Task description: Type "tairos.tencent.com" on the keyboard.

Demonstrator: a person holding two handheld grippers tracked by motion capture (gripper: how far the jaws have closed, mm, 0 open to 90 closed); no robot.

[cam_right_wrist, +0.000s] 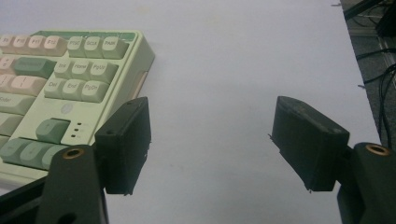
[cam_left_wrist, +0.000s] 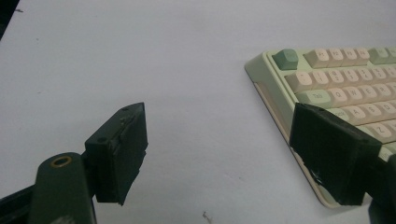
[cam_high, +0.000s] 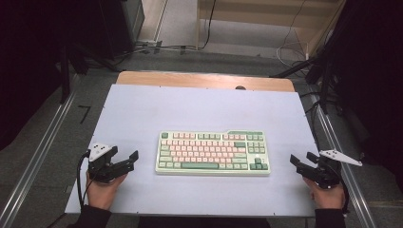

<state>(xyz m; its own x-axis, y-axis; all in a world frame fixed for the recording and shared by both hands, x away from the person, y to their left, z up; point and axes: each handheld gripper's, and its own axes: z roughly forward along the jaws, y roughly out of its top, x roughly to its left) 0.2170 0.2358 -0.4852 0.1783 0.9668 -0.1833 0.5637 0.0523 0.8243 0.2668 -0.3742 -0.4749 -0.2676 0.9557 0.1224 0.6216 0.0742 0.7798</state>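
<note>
With both jaws wide and empty, my left gripper [cam_high: 127, 158] and right gripper [cam_high: 301, 160] flank the keyboard [cam_high: 212, 153] mid-table; haven't touched it yet, so next I'd guess closing in on its ends.

Keyboard flat on the white sheet

The keyboard [cam_high: 212, 153] has a pale green case with pink and green keycaps, lies flat with its keys up, long side running left to right, on the white sheet [cam_high: 199, 109] toward its near edge.
</note>
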